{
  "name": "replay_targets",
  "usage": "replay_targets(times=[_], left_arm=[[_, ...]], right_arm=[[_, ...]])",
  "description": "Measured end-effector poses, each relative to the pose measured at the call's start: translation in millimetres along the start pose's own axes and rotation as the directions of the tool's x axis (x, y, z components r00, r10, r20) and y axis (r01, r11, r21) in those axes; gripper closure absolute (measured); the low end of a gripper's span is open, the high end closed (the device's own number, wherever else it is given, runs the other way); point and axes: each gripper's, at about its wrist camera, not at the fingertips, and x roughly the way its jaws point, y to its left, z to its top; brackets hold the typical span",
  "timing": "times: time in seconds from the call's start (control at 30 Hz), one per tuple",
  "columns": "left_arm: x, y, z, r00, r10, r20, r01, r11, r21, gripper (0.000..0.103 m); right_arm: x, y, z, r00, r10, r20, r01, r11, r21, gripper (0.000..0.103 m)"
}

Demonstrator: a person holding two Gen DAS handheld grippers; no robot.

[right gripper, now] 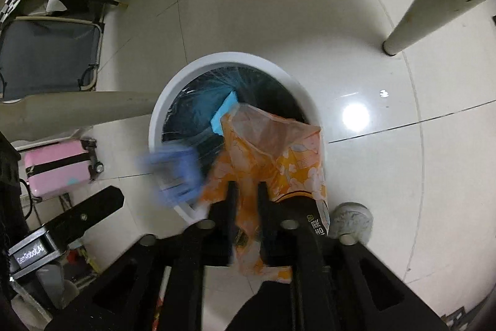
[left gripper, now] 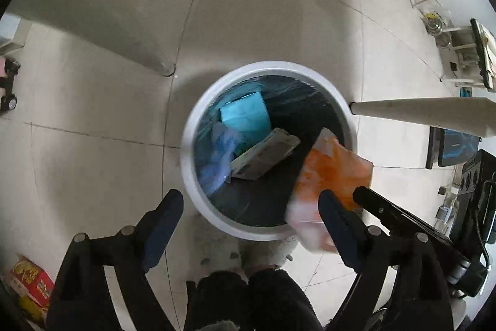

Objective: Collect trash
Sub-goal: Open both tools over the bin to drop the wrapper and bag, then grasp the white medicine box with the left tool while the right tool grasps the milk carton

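Observation:
A white round bin (left gripper: 186,145) (right gripper: 155,120) with a dark liner stands on the floor below both grippers. Inside lie a cyan box (left gripper: 245,117) (right gripper: 224,109) and a grey packet (left gripper: 263,154). A blurred blue wrapper (left gripper: 217,157) (right gripper: 173,176) is at the bin's left side. My left gripper (left gripper: 251,197) is open wide over the bin with nothing between its fingers. An orange patterned bag (left gripper: 331,172) (right gripper: 272,151) hangs over the bin's right rim. My right gripper (right gripper: 247,191) has its jaws a little apart, with the bag's lower part between them.
Cream table legs (left gripper: 418,112) (right gripper: 412,20) stand close to the bin on the tiled floor. A pink suitcase (right gripper: 59,169) and a folding cot (right gripper: 46,58) are on one side. A person's grey fluffy slipper (right gripper: 350,221) is by the bin. A red box (left gripper: 31,278) lies nearby.

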Motion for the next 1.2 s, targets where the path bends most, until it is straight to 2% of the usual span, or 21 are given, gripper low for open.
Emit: replay_targets(times=[0.03, 0.1, 0.17, 0.23, 0.3, 0.37, 0.47, 0.67, 0.83, 1.2], left_arm=[[-4, 3, -2, 1.000, 0.018, 0.005, -0.018, 1.000, -0.005, 0.012], [-13, 12, -8, 0.999, 0.045, 0.024, -0.045, 0.999, -0.008, 0.008], [-25, 13, -13, 0.995, 0.082, 0.060, -0.082, 0.997, -0.009, 0.008], [-39, 13, -19, 0.987, 0.126, 0.103, -0.127, 0.992, -0.001, 0.008], [-54, 9, -25, 0.977, 0.168, 0.129, -0.172, 0.985, 0.018, 0.008], [-67, 7, -32, 0.974, 0.181, 0.136, -0.186, 0.982, 0.028, 0.008], [-85, 5, -44, 0.970, 0.195, 0.143, -0.203, 0.978, 0.045, 0.008], [-126, -7, -67, 0.970, 0.194, 0.147, -0.204, 0.978, 0.052, 0.008], [-164, -20, -83, 0.971, 0.185, 0.152, -0.194, 0.980, 0.051, 0.008], [-298, -36, -122, 0.970, 0.146, 0.192, -0.163, 0.984, 0.076, 0.008]], right_arm=[[2, 0, -1, 1.000, 0.003, -0.005, -0.003, 1.000, -0.003, 0.057], [-2, 1, -1, 1.000, 0.007, 0.005, -0.007, 1.000, -0.008, 0.042], [-8, 3, -3, 1.000, -0.016, 0.010, 0.016, 1.000, -0.022, 0.032], [-15, 7, -6, 0.999, -0.051, 0.021, 0.052, 0.997, -0.052, 0.008], [-26, 15, -10, 0.991, -0.123, 0.047, 0.127, 0.987, -0.101, 0.002], [-38, 24, -15, 0.978, -0.195, 0.075, 0.204, 0.968, -0.146, 0.001], [-60, 35, -25, 0.960, -0.258, 0.105, 0.274, 0.944, -0.183, 0.000], [-111, 53, -46, 0.944, -0.303, 0.133, 0.326, 0.921, -0.213, 0.000], [-169, 70, -68, 0.942, -0.303, 0.143, 0.327, 0.922, -0.207, 0.000], [-332, 142, -122, 0.939, -0.290, 0.186, 0.327, 0.921, -0.211, 0.000]])
